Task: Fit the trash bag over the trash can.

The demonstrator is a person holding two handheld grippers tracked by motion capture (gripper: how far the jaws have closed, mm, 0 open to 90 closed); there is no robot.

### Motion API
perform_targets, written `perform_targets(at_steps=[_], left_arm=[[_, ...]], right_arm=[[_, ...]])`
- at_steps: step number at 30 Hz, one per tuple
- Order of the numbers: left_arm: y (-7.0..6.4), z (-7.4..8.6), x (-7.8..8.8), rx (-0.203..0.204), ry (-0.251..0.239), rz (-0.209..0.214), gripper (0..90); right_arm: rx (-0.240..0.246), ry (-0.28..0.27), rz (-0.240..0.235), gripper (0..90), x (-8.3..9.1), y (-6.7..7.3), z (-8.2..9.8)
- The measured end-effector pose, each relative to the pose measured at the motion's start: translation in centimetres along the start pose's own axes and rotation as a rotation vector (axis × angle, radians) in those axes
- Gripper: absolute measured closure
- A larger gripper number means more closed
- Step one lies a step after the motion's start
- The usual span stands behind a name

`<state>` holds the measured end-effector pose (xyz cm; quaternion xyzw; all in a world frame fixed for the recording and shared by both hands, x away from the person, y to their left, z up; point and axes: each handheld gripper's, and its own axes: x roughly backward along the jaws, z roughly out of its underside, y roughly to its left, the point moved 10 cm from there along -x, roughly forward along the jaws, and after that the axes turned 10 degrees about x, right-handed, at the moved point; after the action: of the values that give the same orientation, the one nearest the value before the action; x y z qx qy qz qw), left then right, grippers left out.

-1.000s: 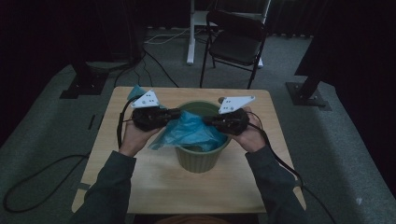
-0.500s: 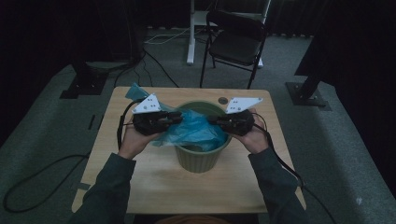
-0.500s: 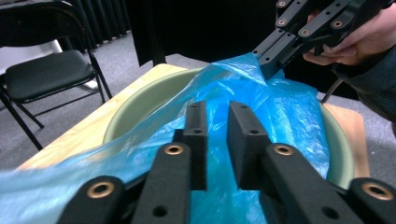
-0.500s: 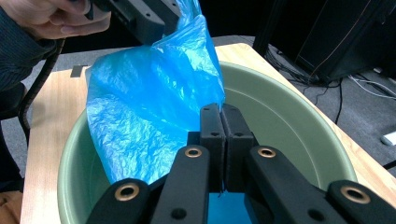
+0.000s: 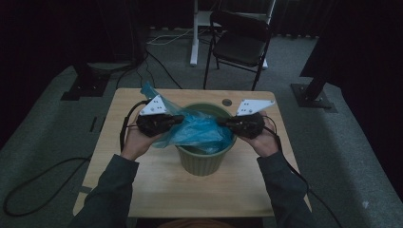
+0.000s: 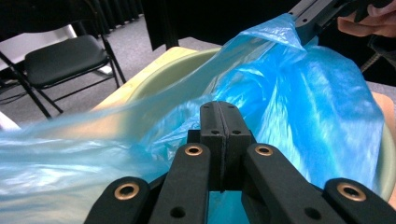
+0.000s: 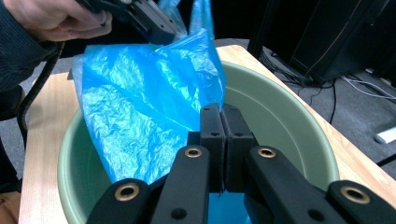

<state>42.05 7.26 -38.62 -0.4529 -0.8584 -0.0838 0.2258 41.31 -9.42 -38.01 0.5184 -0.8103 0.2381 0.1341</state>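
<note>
A thin blue plastic bag point(image 5: 199, 130) hangs over and into a pale green bin point(image 5: 202, 159) at the middle of the table. My left gripper point(image 5: 178, 119) is at the bin's left rim, and its jaws have just been closing with the bag's edge between them. They are now shut on the bag point(image 6: 303, 102), seen behind my left gripper point(image 6: 219, 109). At the right rim, my right gripper point(image 5: 222, 122) is shut on the opposite edge. In the right gripper view, the bag point(image 7: 140, 102) stretches from my right gripper point(image 7: 219, 112) toward the left gripper point(image 7: 154, 23), above the bin point(image 7: 289, 121).
The wooden table point(image 5: 142, 180) has a small round hole point(image 5: 227, 102) behind the bin. A black folding chair point(image 5: 242, 42) stands on the carpet beyond the far edge. Cables trail over the floor at left and behind.
The right gripper has drifted slightly to the right, drawing the bag a little wider across the bin's mouth. The left hand has kept its place.
</note>
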Motion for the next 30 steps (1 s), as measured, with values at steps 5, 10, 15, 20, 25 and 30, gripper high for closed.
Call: perform_targets(at_steps=[5, 10, 15, 20, 25, 30], left_arm=[[0.9, 0.5, 0.6, 0.018, -0.002, -0.022, 89.9], [1.7, 0.9, 1.0, 0.034, -0.005, -0.044, 89.9], [2.5, 1.4, 1.5, 0.053, -0.005, -0.062, 89.9], [3.3, 1.6, 1.9, 0.069, -0.014, -0.078, 89.9], [4.0, 1.7, 2.2, 0.093, -0.020, -0.089, 89.9], [4.9, 1.8, 2.5, 0.114, -0.028, -0.106, 89.9]], right_arm=[[-0.010, 0.000, 0.007, 89.2, 0.5, -0.2, 0.5], [-0.013, 0.003, 0.013, 89.2, 0.9, -0.4, 0.9], [-0.028, 0.010, 0.020, 89.2, 1.3, -0.7, 1.7], [-0.039, 0.013, 0.032, 89.2, 1.7, -1.0, 2.4], [-0.049, 0.018, 0.048, 89.2, 2.2, -1.4, 2.9], [-0.062, 0.020, 0.065, 89.2, 2.8, -1.8, 3.6]])
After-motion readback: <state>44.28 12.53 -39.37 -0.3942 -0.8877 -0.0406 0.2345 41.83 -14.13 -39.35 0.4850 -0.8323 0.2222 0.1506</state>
